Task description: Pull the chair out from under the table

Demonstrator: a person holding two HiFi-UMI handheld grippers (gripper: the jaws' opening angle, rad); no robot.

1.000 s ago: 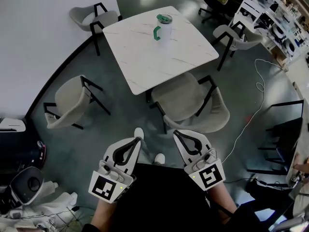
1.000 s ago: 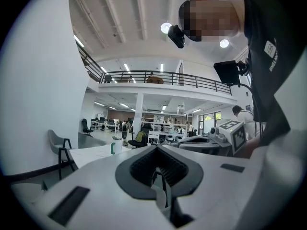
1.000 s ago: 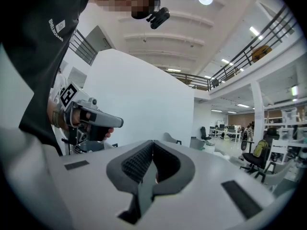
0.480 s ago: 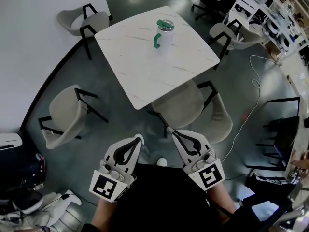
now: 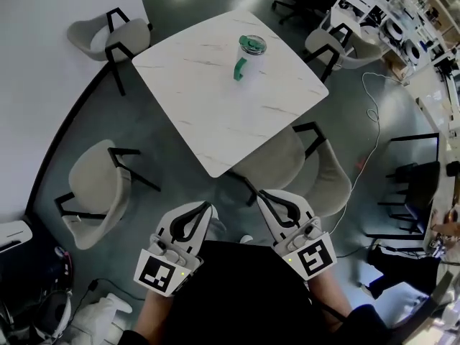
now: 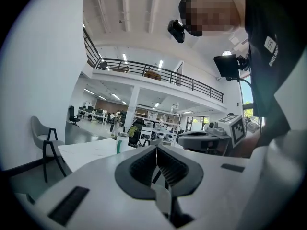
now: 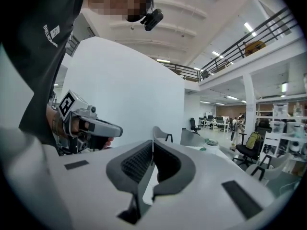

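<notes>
A beige shell chair with black legs is tucked part way under the near right side of the white square table. My left gripper and my right gripper hang side by side in front of my body, both shut with nothing between the jaws. The right one's tips sit just short of the chair's near edge; the left one hangs over bare floor beside the table's corner. In the left gripper view the jaws meet, with the table beyond. The right gripper view shows its jaws closed too.
A green-lidded mug stands on the table. Other beige chairs sit at the far left, near left and far right. A white cable trails on the floor at the right beside a black frame. Bags lie bottom left.
The view has moved toward the table: table and chair have slid closer and leftward in the head view. Both grippers stay shut in the same pose before my body.
</notes>
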